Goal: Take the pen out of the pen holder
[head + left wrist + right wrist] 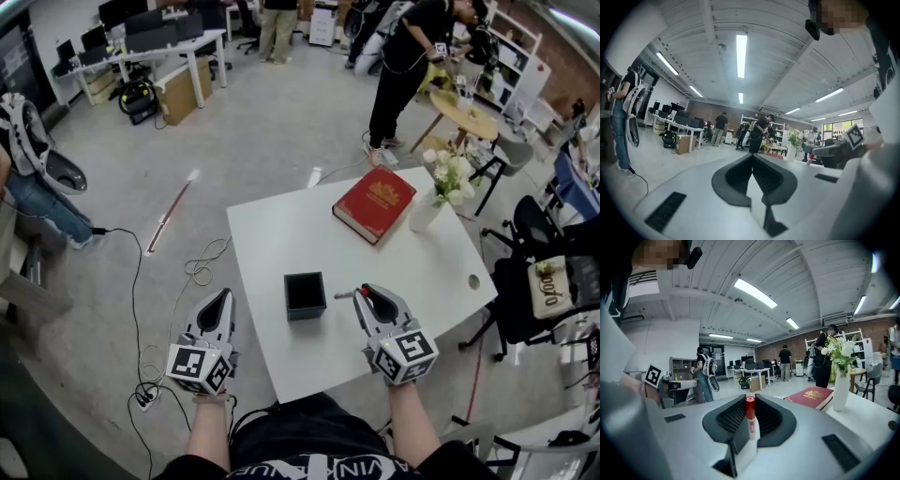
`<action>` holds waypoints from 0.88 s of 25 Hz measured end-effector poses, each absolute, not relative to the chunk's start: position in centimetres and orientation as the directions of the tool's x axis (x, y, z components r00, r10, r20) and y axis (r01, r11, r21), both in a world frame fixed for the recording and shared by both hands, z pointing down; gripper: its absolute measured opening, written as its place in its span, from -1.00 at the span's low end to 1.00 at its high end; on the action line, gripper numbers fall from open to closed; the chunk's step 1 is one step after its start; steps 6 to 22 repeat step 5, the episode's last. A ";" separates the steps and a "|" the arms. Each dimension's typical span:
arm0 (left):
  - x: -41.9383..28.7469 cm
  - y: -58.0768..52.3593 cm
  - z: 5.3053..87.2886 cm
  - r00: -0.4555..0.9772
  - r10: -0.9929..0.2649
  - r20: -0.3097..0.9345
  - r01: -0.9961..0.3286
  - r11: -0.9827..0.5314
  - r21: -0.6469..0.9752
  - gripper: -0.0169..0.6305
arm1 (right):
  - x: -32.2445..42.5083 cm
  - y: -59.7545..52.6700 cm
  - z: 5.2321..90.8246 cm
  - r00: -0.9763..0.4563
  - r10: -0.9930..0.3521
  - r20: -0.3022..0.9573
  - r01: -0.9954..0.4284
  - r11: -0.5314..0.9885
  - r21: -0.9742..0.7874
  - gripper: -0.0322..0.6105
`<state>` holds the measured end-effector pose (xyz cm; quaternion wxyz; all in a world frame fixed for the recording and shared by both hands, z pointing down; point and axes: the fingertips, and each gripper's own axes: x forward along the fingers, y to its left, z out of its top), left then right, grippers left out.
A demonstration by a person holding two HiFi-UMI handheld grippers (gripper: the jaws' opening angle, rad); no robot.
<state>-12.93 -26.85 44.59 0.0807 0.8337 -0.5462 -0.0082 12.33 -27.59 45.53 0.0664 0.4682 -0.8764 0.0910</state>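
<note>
Pen (750, 420), red-capped with a white barrel, is clamped between the jaws of the right gripper (364, 292), which stand only as far apart as the barrel is wide. It stands upright in that gripper's view. The gripper hangs over the white desk (281, 234), and the pen is outside the black pen holder (306, 294), just to its right. The left gripper (221, 298) is off the desk's left edge, jaws together and empty.
</note>
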 end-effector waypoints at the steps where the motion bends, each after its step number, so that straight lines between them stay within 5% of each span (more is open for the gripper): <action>1: -13.0 -26.9 44.6 0.401 -0.913 0.075 -0.910 -0.388 0.144 -0.94 | 12.3 -27.6 45.6 -0.553 -0.808 0.202 -0.833 0.545 -0.097 -0.68; 22: -13.2 -26.8 44.7 0.393 -0.917 0.073 -0.913 -0.380 0.145 -0.94 | 12.3 -27.6 45.7 -0.552 -0.809 0.203 -0.833 0.544 -0.097 -0.68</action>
